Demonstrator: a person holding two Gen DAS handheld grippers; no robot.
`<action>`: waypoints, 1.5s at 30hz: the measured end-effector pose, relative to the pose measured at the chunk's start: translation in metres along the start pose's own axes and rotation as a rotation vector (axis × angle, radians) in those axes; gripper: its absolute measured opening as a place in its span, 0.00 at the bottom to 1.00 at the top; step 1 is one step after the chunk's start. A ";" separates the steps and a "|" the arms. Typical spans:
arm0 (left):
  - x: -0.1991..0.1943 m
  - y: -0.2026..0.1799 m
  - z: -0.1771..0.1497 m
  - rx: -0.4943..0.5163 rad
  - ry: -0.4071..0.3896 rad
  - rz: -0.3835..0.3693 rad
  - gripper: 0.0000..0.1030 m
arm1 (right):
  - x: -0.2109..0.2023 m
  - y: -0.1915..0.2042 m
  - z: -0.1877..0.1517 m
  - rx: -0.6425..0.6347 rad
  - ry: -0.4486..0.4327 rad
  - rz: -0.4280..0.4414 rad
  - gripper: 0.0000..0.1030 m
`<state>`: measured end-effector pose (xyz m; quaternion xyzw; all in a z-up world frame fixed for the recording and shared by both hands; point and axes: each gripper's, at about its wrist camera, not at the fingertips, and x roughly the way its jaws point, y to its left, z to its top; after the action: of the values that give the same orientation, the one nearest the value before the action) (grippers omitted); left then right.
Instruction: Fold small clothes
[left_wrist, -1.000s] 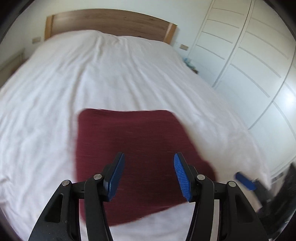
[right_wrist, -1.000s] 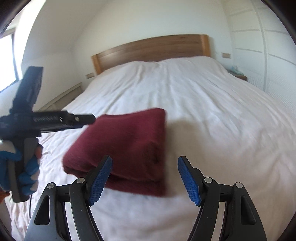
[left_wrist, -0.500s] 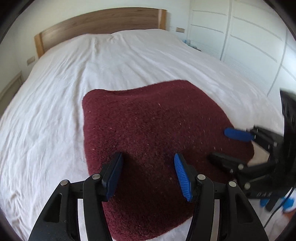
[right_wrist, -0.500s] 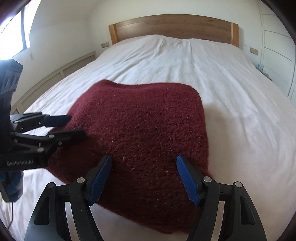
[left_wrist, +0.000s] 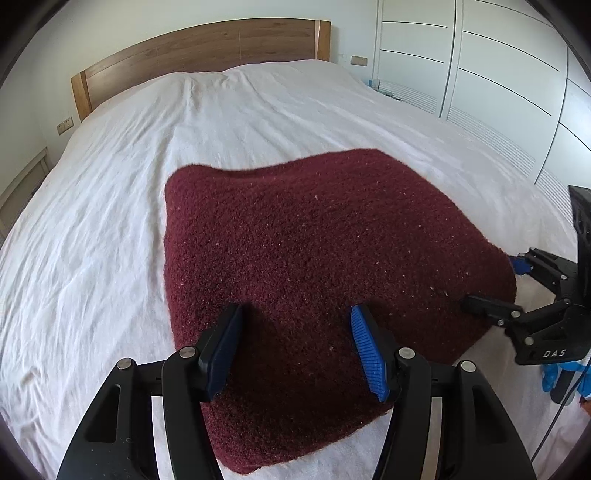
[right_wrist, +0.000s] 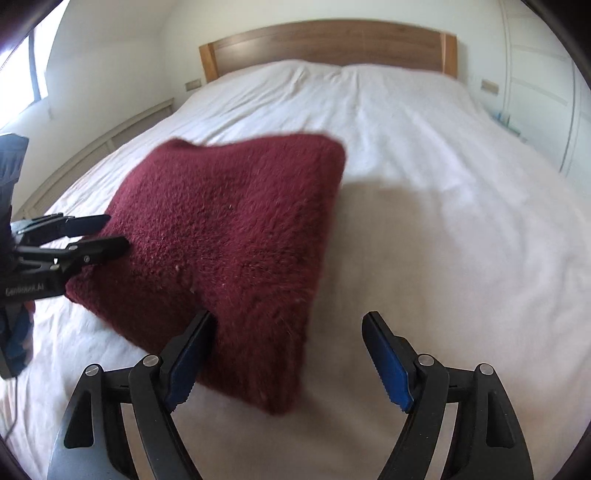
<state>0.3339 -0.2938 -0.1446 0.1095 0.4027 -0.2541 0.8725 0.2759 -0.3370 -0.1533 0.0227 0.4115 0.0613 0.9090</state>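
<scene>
Two grippers bracket one dark red knitted garment (left_wrist: 314, 266), which lies folded on the white bedsheet (left_wrist: 110, 221). We record, working left to right: the left gripper (left_wrist: 295, 343) stands over the garment's near left portion, jaws parting and pressing on nothing, knit showing in the gap below them. The garment spreads ahead and to the right of those fingers, its longer run going away toward the headboard (left_wrist: 199, 48) (by our reading of a distorted lens). At its right edge the right gripper (right_wrist: 291, 354) straddles the near right corner (right_wrist: 280, 391), jaws parting, one finger over wool and the other over bare sheet, nothing clasped. We judge each hand nearest its own side, so either edge is reachable.
</scene>
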 end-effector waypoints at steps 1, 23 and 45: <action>-0.002 0.001 0.002 0.003 -0.003 0.000 0.52 | -0.009 -0.001 0.002 -0.009 -0.016 -0.015 0.80; 0.015 0.006 -0.002 -0.033 -0.045 -0.017 0.58 | 0.025 0.053 0.021 -0.118 -0.006 0.078 0.69; 0.010 -0.005 -0.013 -0.038 -0.059 0.000 0.61 | 0.018 0.045 -0.003 -0.127 0.034 0.059 0.70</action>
<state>0.3285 -0.2963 -0.1604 0.0855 0.3818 -0.2493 0.8859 0.2808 -0.2899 -0.1647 -0.0240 0.4215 0.1142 0.8993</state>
